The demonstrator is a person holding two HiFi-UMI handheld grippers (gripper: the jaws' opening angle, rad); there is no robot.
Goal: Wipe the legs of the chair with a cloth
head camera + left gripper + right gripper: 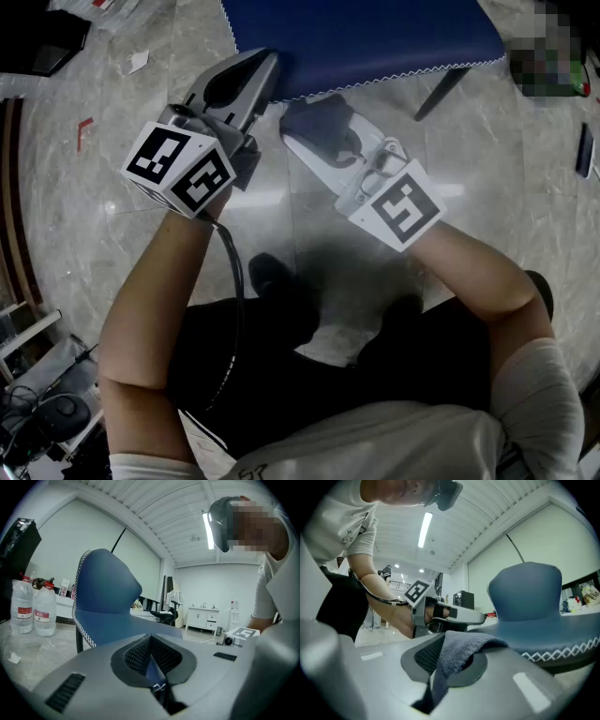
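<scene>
Right gripper [440, 667] clamps the cloth [461, 651] — could slip out against the leg [441, 92]; left gripper [157, 681] pinches the seat [117, 623] — it may tip.

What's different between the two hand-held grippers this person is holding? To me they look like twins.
The left hand-held gripper is clamped on the edge of the blue chair seat; the right hand-held gripper is clamped on a grey cloth. In the head view, the left one's tip reaches the seat, while the right one's shows just outside its edge. Both are shut on something and point toward that seat.
</scene>
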